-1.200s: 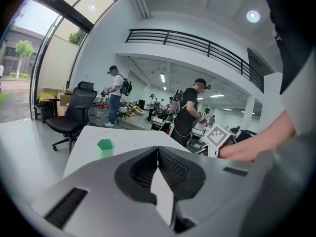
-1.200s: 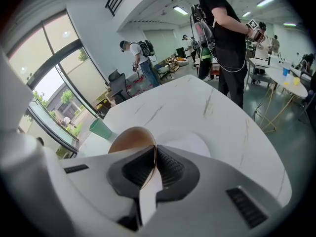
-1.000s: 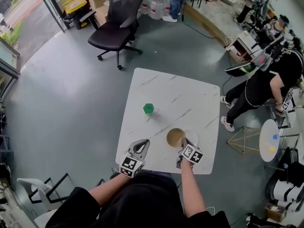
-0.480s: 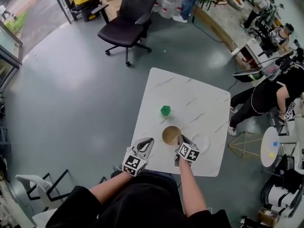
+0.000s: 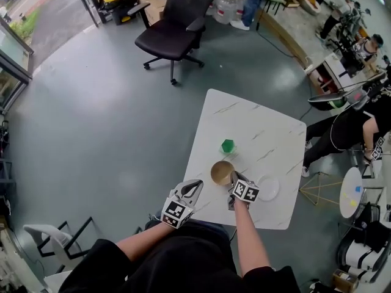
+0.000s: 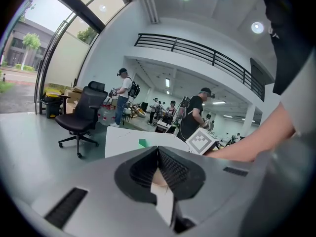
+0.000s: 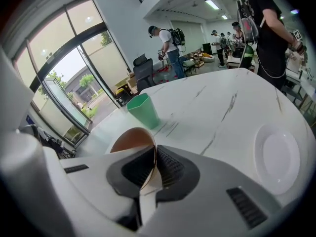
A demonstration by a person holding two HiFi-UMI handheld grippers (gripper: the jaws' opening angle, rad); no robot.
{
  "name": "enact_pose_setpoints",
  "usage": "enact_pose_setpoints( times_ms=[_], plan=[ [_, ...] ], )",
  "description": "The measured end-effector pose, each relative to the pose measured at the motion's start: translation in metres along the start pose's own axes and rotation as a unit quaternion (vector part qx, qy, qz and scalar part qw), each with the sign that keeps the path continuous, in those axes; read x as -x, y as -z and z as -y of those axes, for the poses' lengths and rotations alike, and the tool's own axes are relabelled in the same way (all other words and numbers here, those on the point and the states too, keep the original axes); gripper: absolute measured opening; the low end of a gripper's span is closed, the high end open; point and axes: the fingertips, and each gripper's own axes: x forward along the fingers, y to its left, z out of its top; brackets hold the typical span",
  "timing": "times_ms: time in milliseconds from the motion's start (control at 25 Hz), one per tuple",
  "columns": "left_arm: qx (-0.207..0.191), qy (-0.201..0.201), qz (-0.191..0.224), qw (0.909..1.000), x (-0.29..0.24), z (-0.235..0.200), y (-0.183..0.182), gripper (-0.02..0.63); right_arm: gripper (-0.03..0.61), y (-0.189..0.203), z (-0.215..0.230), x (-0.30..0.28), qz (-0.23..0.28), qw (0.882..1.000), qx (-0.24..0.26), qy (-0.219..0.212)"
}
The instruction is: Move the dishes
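Brown bowl [image 5: 221, 171] in the right gripper [image 7: 153, 158]

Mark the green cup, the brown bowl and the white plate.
green cup [image 7: 143, 111], right gripper view, on its side wall.
brown bowl [image 5: 222, 172], head view, inside its hollow.
white plate [image 7: 279, 157], right gripper view, on its flat middle.

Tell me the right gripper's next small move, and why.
Probably lower the brown bowl onto the bare table, then let go. The right gripper is clamped on its rim, the green cup stands just beyond, and the white plate lies to the right.
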Motion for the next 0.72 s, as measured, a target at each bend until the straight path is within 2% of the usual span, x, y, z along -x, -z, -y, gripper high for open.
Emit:
enact_pose_setpoints(
  times_ms=[320,720],
  plan=[
    [0.001,0.003,-0.009,0.9999,0.011,-0.012,0.005,0.017,0.029,0.014,0.0,-0.016,0.01,0.997,-0.071,0.012],
    [-0.003,0.005,-0.011,0.9999,0.017,-0.011,0.007,0.017,0.031,0.015,-0.001,-0.008,0.028,0.995,-0.077,0.051]
  ],
)
